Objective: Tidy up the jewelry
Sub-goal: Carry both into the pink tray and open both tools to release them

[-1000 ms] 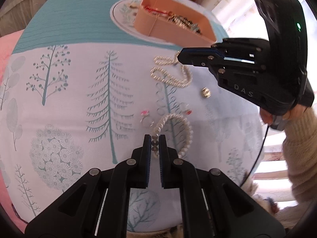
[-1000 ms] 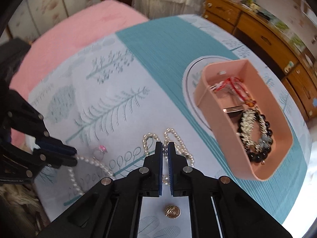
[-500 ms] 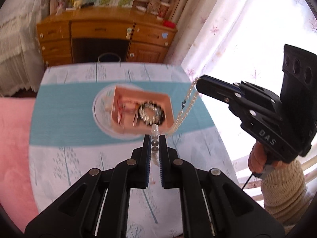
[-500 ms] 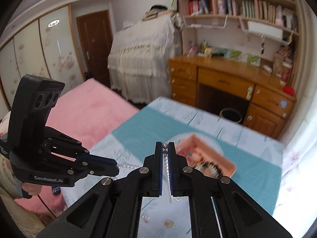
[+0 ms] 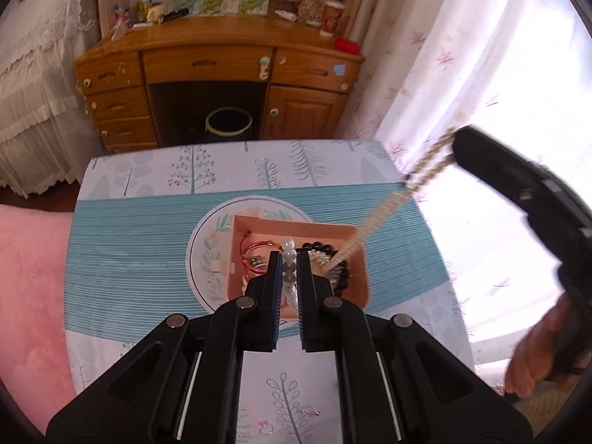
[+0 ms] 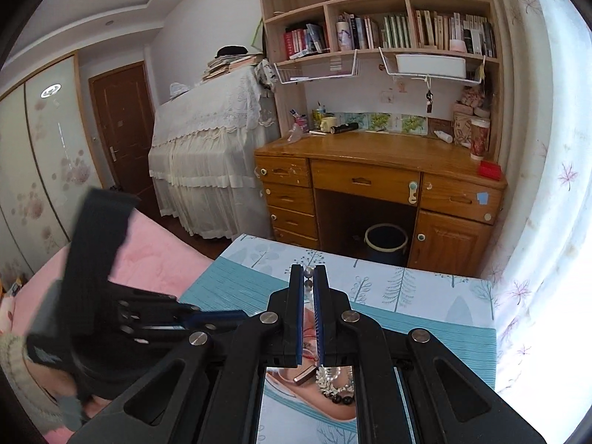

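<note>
Left wrist view: both grippers carried pearl strands above the pink tray.
Left gripper jaws were clamped on beads, right gripper likewise on a pearl necklace: light, limp, slippery, probably best pinched mid-strand.

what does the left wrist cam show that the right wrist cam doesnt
Only the left wrist view shows the whole pink box from above, the red cord bracelet in it, two small rings on the tablecloth, and a pearl strand hanging from the right hand-held gripper into the box.

Only the right wrist view shows the bookshelf, the door and the left hand-held gripper from the side.

Both show the wooden desk, the bin under it, and pearls pinched in each view's own shut jaws.
</note>
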`<control>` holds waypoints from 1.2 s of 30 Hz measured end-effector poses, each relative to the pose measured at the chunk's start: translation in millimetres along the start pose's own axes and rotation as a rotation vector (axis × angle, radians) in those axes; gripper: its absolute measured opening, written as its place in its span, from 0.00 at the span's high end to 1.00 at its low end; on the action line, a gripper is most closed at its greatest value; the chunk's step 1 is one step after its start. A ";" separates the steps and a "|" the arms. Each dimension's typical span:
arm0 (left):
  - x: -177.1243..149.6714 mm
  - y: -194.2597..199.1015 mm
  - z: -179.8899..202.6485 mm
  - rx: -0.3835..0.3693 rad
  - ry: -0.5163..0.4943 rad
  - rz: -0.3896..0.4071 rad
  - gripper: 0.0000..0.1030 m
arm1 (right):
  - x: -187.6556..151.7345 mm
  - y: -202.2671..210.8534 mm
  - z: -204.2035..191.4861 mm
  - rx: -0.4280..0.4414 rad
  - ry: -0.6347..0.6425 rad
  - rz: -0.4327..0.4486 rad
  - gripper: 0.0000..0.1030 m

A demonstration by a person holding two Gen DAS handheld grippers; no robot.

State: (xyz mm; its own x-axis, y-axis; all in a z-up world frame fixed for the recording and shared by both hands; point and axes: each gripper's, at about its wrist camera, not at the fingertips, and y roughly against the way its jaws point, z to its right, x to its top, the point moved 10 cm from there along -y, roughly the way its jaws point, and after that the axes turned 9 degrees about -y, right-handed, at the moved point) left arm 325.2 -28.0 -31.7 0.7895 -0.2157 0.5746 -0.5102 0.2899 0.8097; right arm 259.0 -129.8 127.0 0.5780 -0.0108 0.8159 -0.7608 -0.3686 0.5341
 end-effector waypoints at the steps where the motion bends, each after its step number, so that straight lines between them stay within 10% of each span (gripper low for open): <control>1: -4.5 -12.1 -3.5 0.004 0.007 -0.017 0.95 | -0.5 -6.8 1.0 0.000 -0.005 -0.004 0.95; 15: -45.8 -107.0 -22.3 -0.043 0.030 -0.138 0.92 | -11.5 -65.9 -19.1 0.019 -0.019 -0.062 0.95; 19: -53.2 -103.1 -29.6 -0.065 0.075 -0.134 0.53 | -14.9 -75.0 -25.8 0.023 -0.018 -0.077 0.95; 36: -96.4 -54.2 -68.4 -0.034 0.159 -0.079 0.53 | -7.9 -105.2 -60.4 0.023 0.010 -0.089 0.95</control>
State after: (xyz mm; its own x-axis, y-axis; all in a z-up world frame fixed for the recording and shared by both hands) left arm 300.1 40.9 -139.1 0.8721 -0.0900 0.4809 -0.4345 0.3094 0.8459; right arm 316.6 -34.8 77.8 0.6399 0.0318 0.7678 -0.6999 -0.3886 0.5994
